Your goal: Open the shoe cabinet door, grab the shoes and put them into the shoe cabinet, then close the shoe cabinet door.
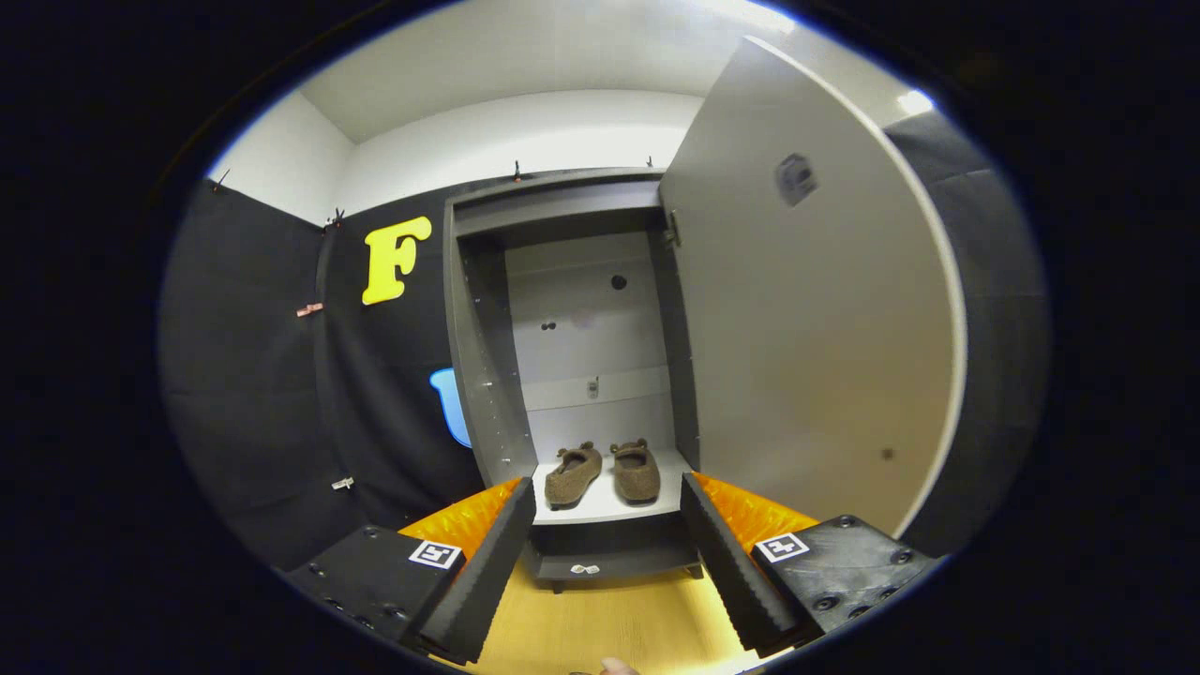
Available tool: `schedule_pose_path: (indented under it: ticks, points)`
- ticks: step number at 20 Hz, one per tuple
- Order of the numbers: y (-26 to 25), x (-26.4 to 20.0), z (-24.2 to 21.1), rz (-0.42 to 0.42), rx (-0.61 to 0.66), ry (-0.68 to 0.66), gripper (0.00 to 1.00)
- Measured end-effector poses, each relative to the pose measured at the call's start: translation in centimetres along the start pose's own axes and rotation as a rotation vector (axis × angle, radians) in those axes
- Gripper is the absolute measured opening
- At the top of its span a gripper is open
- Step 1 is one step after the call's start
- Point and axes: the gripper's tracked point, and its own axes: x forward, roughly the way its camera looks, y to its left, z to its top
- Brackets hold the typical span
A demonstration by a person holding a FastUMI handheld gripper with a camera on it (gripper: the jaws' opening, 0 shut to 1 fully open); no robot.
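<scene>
— Grey shoe cabinet (487, 375) stands with its door (806, 328) swung wide, shoes (605, 473) side by side on the bottom shelf?

— Yes, so only closing looks left. Claw (607, 562) hangs spread, empty, short of the shelf.

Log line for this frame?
door: open | shoes: on cabinet shelf | tool: open, empty, short of shelf | next: close door

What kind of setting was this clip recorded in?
Likely a staged recording booth, not a real home: black cloth walls pinned up around a grey shoe cabinet on a wood floor. Its door stands open, brown slippers on the shelf, beyond the open gripper.
</scene>
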Motion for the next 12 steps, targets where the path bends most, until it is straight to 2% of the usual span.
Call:
schedule_pose_path:
  ticks: [6,12]
  points:
    - [-7.3,-6.7,2.0,-0.055,-0.046,-0.019,0.98]
    - [-15.5,-8.8,3.0,-0.121,-0.071,-0.032,0.98]
